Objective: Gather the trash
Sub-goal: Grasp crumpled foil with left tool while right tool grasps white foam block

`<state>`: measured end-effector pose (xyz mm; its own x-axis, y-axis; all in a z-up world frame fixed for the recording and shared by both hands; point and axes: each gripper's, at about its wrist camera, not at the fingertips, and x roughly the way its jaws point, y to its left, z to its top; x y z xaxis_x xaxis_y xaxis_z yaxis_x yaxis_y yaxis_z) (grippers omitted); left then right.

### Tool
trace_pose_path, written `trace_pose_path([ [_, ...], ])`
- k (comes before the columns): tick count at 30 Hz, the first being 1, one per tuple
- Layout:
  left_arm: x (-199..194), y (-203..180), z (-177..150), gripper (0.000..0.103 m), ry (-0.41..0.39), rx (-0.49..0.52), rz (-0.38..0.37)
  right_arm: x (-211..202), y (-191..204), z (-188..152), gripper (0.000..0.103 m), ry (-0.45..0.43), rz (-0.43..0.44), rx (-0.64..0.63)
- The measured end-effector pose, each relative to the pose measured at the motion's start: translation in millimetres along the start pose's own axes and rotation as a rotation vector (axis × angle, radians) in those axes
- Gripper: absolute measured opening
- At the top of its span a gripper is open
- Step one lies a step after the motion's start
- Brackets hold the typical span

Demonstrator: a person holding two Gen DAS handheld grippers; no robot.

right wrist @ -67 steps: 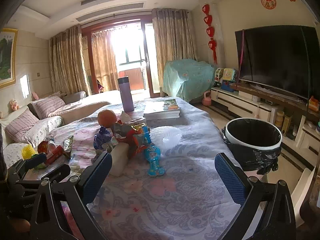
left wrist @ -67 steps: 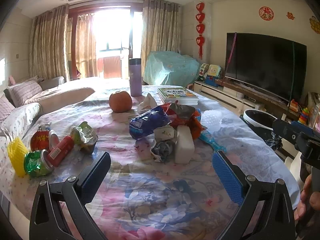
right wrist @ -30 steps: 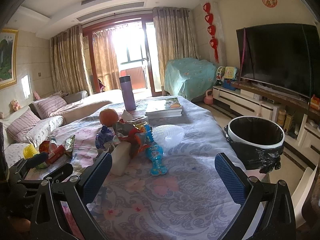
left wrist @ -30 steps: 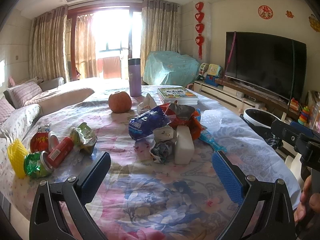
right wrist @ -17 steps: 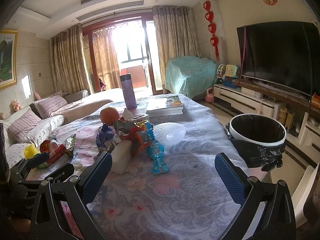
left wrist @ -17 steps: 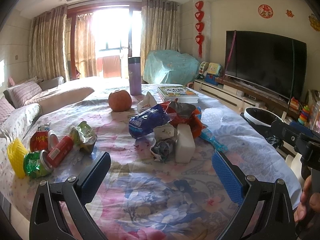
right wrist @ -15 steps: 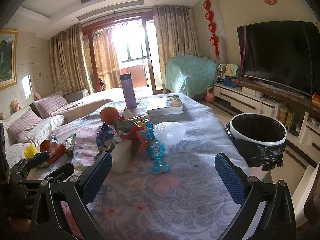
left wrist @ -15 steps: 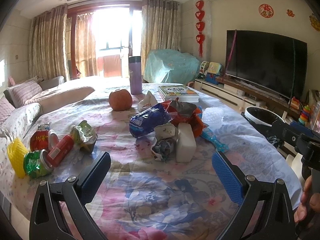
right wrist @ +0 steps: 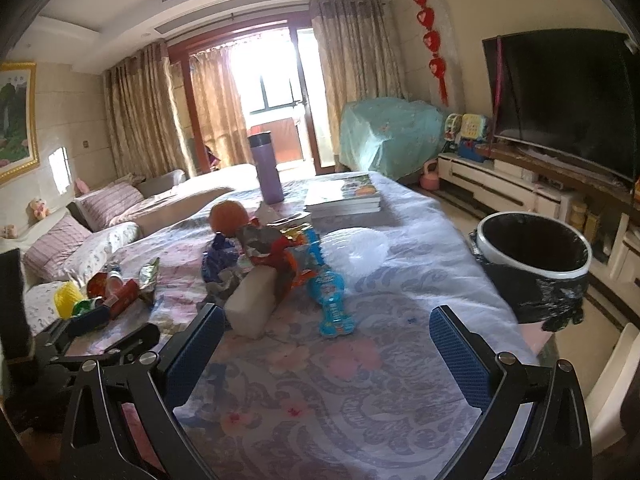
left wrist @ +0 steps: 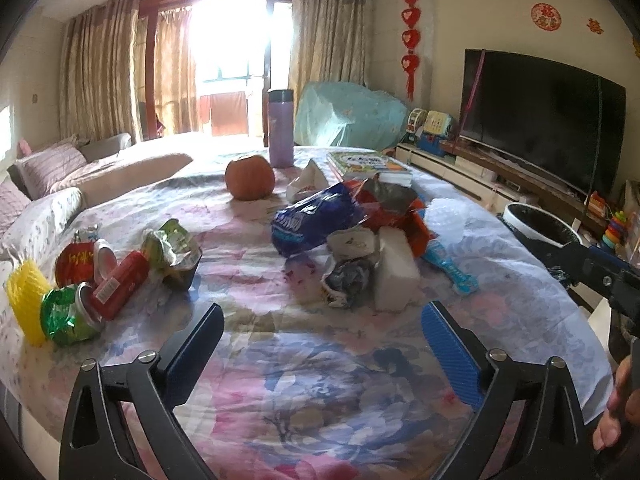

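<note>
A heap of trash lies mid-table: a blue snack bag (left wrist: 312,220), a white foam block (left wrist: 394,270), crumpled paper (left wrist: 346,282), red wrappers (left wrist: 404,216) and a blue blister pack (right wrist: 330,300). Cans and wrappers (left wrist: 108,284) lie at the table's left. A black-lined trash bin (right wrist: 534,256) stands right of the table. My left gripper (left wrist: 322,338) is open and empty, short of the heap. My right gripper (right wrist: 326,344) is open and empty, just before the foam block (right wrist: 252,304).
The flowered tablecloth (left wrist: 304,364) covers the table. An orange fruit (left wrist: 250,178), a purple flask (left wrist: 281,134) and stacked books (right wrist: 344,196) stand at the far end. A yellow foam net (left wrist: 24,300) sits far left. A TV (right wrist: 560,100) is on the right wall.
The right gripper has moved forward and a little right, so the heap and the bin look nearer. The left gripper has edged slightly forward. Both stay open.
</note>
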<state>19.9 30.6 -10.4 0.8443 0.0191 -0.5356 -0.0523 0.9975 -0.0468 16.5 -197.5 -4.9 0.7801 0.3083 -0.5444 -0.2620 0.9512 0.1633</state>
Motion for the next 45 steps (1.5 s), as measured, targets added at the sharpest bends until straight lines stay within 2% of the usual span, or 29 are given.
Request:
trace_pose_path([
  [6,22.2,12.2,4.9,0.089,0.031,0.011,-0.003,15.5,8.7,-1.9,0.102,0.043,0.018,-0.019],
  [11,50.5,17.1,12.5,0.082,0.082,0.024,-0.046,30.7,12.7,-2.6,0.101,0.079,0.041,-0.015],
  [14,68.3,18.2,16.7,0.075,0.115,0.039,-0.065,42.1,15.3,-1.8,0.095,0.103,0.059,-0.016],
  [18,94.6,19.3,21.2,0.072,0.170,0.041,-0.109,60.7,18.1,-6.0,0.085,0.155,0.088,-0.013],
  [21,110.3,17.6,25.3,0.068,0.198,0.055,-0.129,69.5,15.9,-9.1,0.083,0.185,0.091,-0.004],
  [24,123.7,14.4,28.7,0.050,0.239,0.068,-0.157,75.4,12.6,-8.0,0.082,0.201,0.091,0.011],
  [25,127.5,14.9,30.2,0.035,0.251,0.066,-0.174,77.6,11.7,-6.9,0.082,0.203,0.090,0.013],
  [26,130.6,16.8,31.5,0.024,0.264,0.058,-0.195,78.9,11.8,-6.0,0.081,0.204,0.090,0.014],
  [30,128.7,28.1,35.2,0.020,0.253,0.026,-0.234,87.6,18.8,-2.2,0.080,0.215,0.116,0.018],
  [38,101.6,43.9,19.3,0.020,0.245,-0.013,-0.222,117.1,42.6,1.0,0.076,0.267,0.189,-0.011],
  [40,97.0,43.7,17.6,0.020,0.245,-0.015,-0.214,127.5,46.3,-1.6,0.068,0.290,0.197,-0.015],
  [42,93.1,41.8,18.3,0.020,0.242,-0.011,-0.207,138.9,47.0,-5.5,0.052,0.324,0.199,-0.016],
  [44,89.2,37.9,19.9,0.020,0.236,-0.002,-0.203,145.1,44.5,-9.3,0.044,0.352,0.229,0.005],
  [45,87.7,35.3,21.9,0.020,0.234,0.000,-0.203,145.0,43.3,-9.4,0.034,0.353,0.240,0.010],
])
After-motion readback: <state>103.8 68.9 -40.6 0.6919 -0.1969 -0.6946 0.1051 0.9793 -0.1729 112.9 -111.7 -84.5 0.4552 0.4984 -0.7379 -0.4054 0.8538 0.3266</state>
